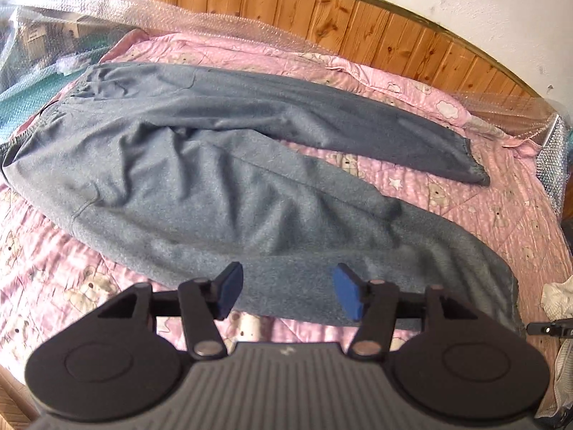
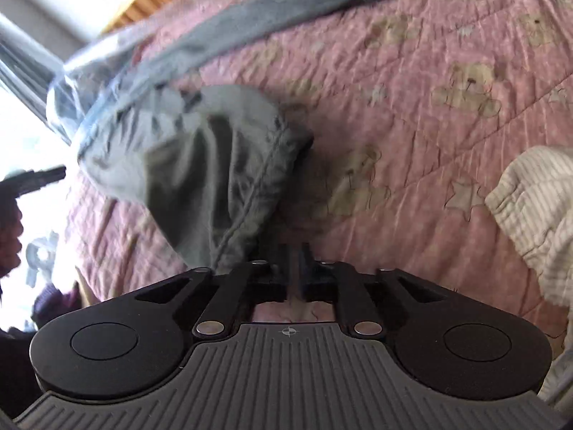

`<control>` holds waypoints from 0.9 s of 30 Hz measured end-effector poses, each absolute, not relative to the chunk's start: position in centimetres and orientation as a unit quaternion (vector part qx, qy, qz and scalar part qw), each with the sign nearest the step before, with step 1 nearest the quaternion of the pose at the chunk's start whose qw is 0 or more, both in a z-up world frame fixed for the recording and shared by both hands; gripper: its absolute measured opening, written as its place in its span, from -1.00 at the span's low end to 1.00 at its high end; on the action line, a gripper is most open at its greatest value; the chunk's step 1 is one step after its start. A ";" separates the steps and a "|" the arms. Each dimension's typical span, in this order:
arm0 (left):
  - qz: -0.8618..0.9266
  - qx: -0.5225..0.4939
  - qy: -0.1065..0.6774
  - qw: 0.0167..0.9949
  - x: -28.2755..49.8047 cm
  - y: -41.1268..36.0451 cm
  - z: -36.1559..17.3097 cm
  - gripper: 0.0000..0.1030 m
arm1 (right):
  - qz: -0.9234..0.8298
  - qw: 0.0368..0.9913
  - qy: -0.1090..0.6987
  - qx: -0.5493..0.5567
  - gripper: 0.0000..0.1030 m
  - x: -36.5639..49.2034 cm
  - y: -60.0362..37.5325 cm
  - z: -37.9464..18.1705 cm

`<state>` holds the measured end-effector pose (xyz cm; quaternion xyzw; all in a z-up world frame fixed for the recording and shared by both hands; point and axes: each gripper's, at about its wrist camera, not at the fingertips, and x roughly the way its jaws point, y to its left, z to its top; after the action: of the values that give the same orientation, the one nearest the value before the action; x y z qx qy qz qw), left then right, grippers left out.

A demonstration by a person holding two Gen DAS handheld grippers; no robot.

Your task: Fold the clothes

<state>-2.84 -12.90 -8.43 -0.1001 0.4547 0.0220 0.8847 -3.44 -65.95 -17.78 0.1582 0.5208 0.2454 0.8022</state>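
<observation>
Grey trousers [image 1: 200,165] are shown spread on a bed [image 1: 465,208] covered by a pink quilt printed with bears. In the left wrist view the waistband is seen at far left and the two legs run toward the right, so that the long axis lies across the view; the far leg ends at a cuff [image 1: 472,175] near the headboard side, while the near leg passes directly under the left gripper [image 1: 283,292]. The left gripper is released: its blue pads [image 1: 349,295] stand apart above the near leg, with no cloth pinched between them. The right gripper [image 2: 295,276] is seen nearly closed, and a fold of grey fabric [image 2: 222,165] is drawn up from the quilt into it; it is judged to be clenched on the hem end of the near leg, though the contact itself is blurred. The right hand is thus judged nearer the leg end, the left nearer mid-leg. A fold of one leg onto the other, or hem toward waist, is judged to be the step in hand. A cream garment [image 2: 537,215] lies beside the trousers, apart from them. A wooden headboard [image 1: 322,10], a white wall and bubble wrap [image 1: 71,10] bound the bed
</observation>
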 end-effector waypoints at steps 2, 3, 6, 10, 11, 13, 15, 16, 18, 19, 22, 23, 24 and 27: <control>0.026 -0.110 0.453 0.884 -3.5 -13.0 -8.5 0.11 | 0.241 0.818 0.488 0.185 -0.04 -3.0 -67.3 -16.7; 0.030 -0.116 0.455 0.882 -3.7 -13.0 -8.7 0.11 | 0.238 0.823 0.478 0.193 0.00 -2.5 -67.8 -16.6; 0.041 -0.124 0.464 0.876 -4.3 -13.1 -9.2 0.11 | 0.253 0.796 0.490 0.251 -0.01 -0.1 -67.8 -18.4; 0.045 -0.118 0.467 0.875 -4.7 -13.7 -8.9 0.11 | 0.279 0.759 0.509 0.296 -0.20 0.9 -65.6 -21.8; 0.044 -0.116 0.467 0.876 -4.9 -13.8 -8.7 0.11 | 0.288 0.753 0.511 0.298 -0.23 1.1 -65.0 -22.3; 0.048 -0.111 0.469 0.875 -5.2 -14.1 -8.8 0.11 | 0.284 0.759 0.502 0.303 -0.26 1.5 -64.2 -23.0; 0.050 -0.111 0.471 0.874 -5.5 -14.3 -8.8 0.11 | 0.280 0.763 0.490 0.314 -0.26 1.9 -63.6 -23.6; 0.050 -0.111 0.472 0.873 -5.6 -14.4 -8.8 0.11 | 0.278 0.764 0.484 0.323 -0.26 2.2 -63.4 -23.8; 0.049 -0.110 0.475 0.872 -5.6 -14.8 -8.9 0.11 | 0.271 0.765 0.474 0.342 -0.28 3.0 -63.3 -24.0; 0.048 -0.109 0.476 0.871 -5.7 -14.9 -9.0 0.11 | 0.267 0.765 0.469 0.352 -0.36 3.3 -63.3 -24.0; 0.046 -0.106 0.476 0.872 -5.7 -15.5 -9.0 0.11 | 0.255 0.762 0.448 0.391 -0.60 4.3 -64.0 -24.0; 0.044 -0.107 0.476 0.872 -5.8 -15.6 -8.9 0.11 | 0.249 0.763 0.441 0.401 -0.60 4.6 -64.4 -23.8; 0.043 -0.108 0.475 0.872 -5.8 -15.7 -9.0 0.11 | 0.243 0.766 0.441 0.400 -0.57 4.9 -64.4 -23.9; 0.041 -0.110 0.475 0.872 -5.8 -16.1 -9.1 0.11 | 0.255 0.762 0.446 0.393 -0.56 5.5 -64.2 -24.0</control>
<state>-5.80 -16.15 -9.13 -0.1100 0.4746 0.0410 0.8724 5.45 -64.17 -24.02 0.3928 0.4462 0.2554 0.7625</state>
